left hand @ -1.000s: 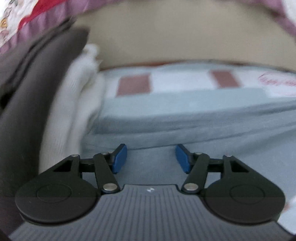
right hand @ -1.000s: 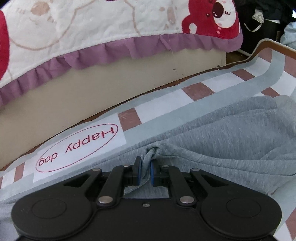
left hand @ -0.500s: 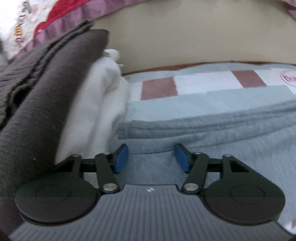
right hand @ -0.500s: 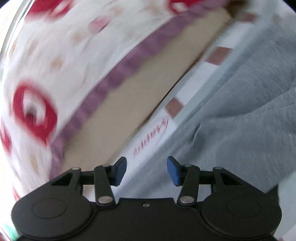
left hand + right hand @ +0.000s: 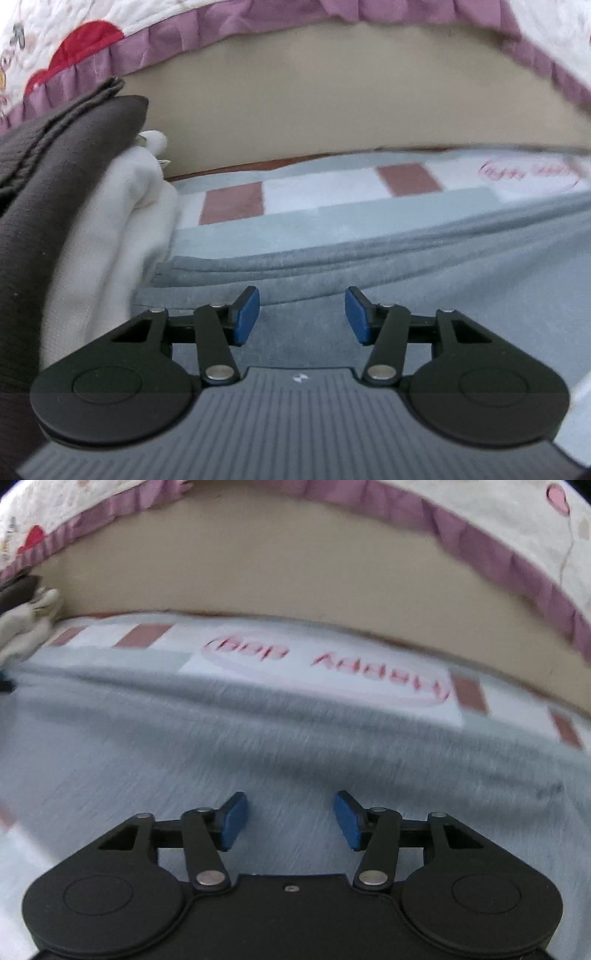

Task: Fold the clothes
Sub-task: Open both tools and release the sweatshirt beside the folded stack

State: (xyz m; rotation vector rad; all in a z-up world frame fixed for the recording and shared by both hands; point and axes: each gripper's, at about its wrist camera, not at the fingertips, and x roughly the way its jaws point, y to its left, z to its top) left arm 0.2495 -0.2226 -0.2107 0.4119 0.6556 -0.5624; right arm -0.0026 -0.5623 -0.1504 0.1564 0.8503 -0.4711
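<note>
The left claw (image 5: pixel 302 315) is released: its two blue pads (image 5: pixel 246 315) stand well apart and nothing is between them. It hangs low over the grey garment (image 5: pixel 424 280), which lies flat on a mat (image 5: pixel 332 218) with brown-red and white squares along its far edge. Several folded edges of the grey garment run across the view just beyond the pads. To the left of it there is a pile of clothes: a white piece (image 5: pixel 122 229) touching the grey garment, and a dark brown piece (image 5: pixel 55 177) on top of it.

The right claw (image 5: pixel 290 819) is also released, its jaws wide and empty, over the same grey garment (image 5: pixel 184 757). This view is blurred. Far behind the cloth the mat (image 5: pixel 509 716) shows a red oval print (image 5: pixel 325 668) with letters. Behind the mat stands a beige wall (image 5: pixel 295 576) of a bed, and a quilt with a purple frill (image 5: pixel 480 520) hangs over it.
</note>
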